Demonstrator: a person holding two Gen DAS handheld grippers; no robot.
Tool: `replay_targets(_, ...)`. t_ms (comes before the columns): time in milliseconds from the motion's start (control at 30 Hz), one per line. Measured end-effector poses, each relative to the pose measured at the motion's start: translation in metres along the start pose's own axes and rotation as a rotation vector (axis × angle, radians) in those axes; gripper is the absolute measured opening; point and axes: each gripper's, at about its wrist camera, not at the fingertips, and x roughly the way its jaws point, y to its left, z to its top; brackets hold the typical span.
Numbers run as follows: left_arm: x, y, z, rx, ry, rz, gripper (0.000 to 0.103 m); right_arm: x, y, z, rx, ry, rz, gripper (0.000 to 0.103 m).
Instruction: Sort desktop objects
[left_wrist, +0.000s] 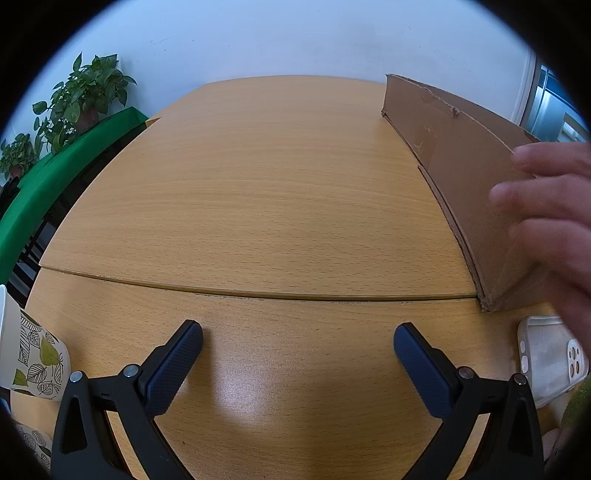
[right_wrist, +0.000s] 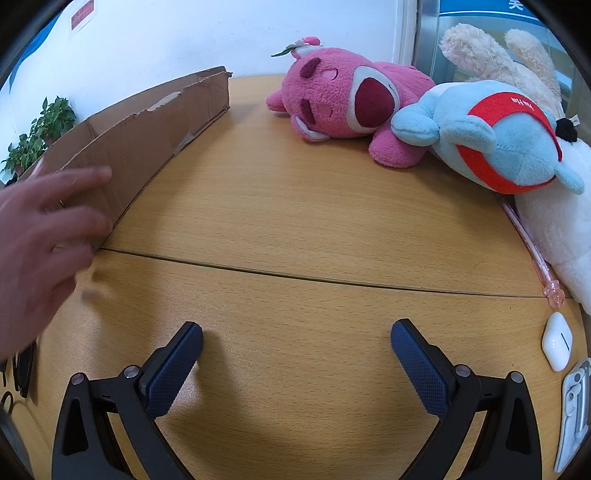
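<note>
Both grippers, left (left_wrist: 297, 345) and right (right_wrist: 297, 343), rest low over the table (left_wrist: 258, 184) with jaws wide apart, holding nothing. A bare hand (right_wrist: 40, 229) touches the near end of the cardboard box (right_wrist: 147, 133), likely positioning it. Sorting seems not yet begun: plush toys (right_wrist: 351, 107), an earbud case (right_wrist: 557, 341) and a phone case (left_wrist: 546, 358) lie outside the box. Next calls for picking one item.

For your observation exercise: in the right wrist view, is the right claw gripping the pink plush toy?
No: the right claw is open and empty over bare table, while the pink plush toy lies far behind it.
</note>
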Motion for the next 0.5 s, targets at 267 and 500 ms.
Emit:
replay_targets(267, 0.0004, -0.0002, 0.0005, -0.004, 0.000, 0.003, 0.103, 0.0002, -0.0001, 0.0001, 0.000, 0.000, 0.000, 0.103)
replay_targets(500, 0.0008, -0.0005, 0.0005, -0.004, 0.000, 0.004, 0.103, 0.0002, -0.0003, 0.0001, 0.000, 0.000, 0.000, 0.103)
